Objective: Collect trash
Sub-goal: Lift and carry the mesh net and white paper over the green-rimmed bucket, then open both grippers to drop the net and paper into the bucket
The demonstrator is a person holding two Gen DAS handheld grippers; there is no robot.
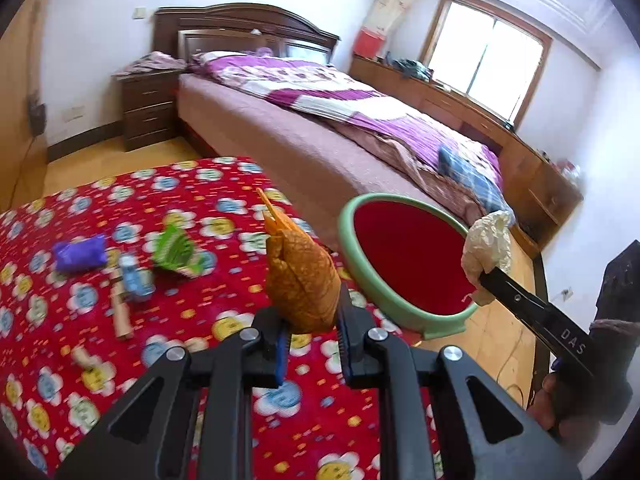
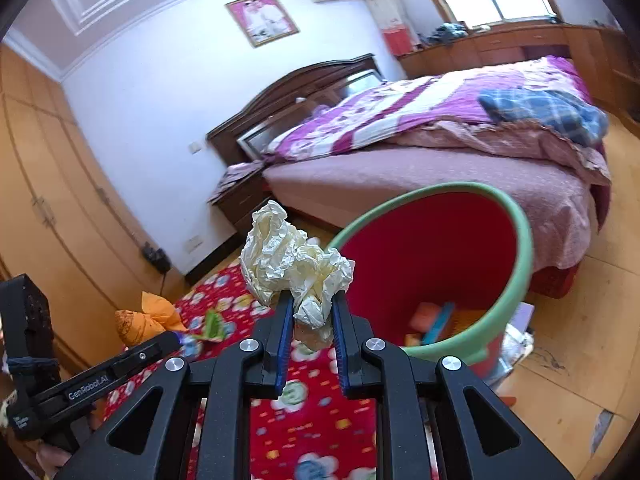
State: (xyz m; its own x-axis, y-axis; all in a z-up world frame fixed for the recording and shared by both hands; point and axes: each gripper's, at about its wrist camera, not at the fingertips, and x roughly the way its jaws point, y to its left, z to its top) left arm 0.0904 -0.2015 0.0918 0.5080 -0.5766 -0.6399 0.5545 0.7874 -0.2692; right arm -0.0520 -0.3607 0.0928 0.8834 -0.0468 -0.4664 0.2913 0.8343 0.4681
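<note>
My left gripper (image 1: 310,316) is shut on an orange-brown crumpled wrapper (image 1: 300,276), held above the red flowered cloth (image 1: 120,360). That wrapper (image 2: 144,318) also shows at the lower left of the right wrist view. My right gripper (image 2: 310,312) is shut on a crumpled cream paper ball (image 2: 288,260), just left of the bin's rim. The paper ball (image 1: 486,240) hangs over the near right rim of the green-rimmed red bin (image 1: 404,264). Inside the bin (image 2: 516,248) lie a few coloured packets. On the cloth lie a purple packet (image 1: 80,254), a green wrapper (image 1: 176,250) and a small blue-labelled bottle (image 1: 134,276).
A bed with a purple and white quilt (image 1: 320,92) stands behind the bin, a dark nightstand (image 1: 150,108) to its left. Wooden wardrobe doors (image 2: 48,208) run along the left wall. Low wooden cabinets (image 1: 532,168) line the window side. Small wooden pieces (image 1: 120,316) lie on the cloth.
</note>
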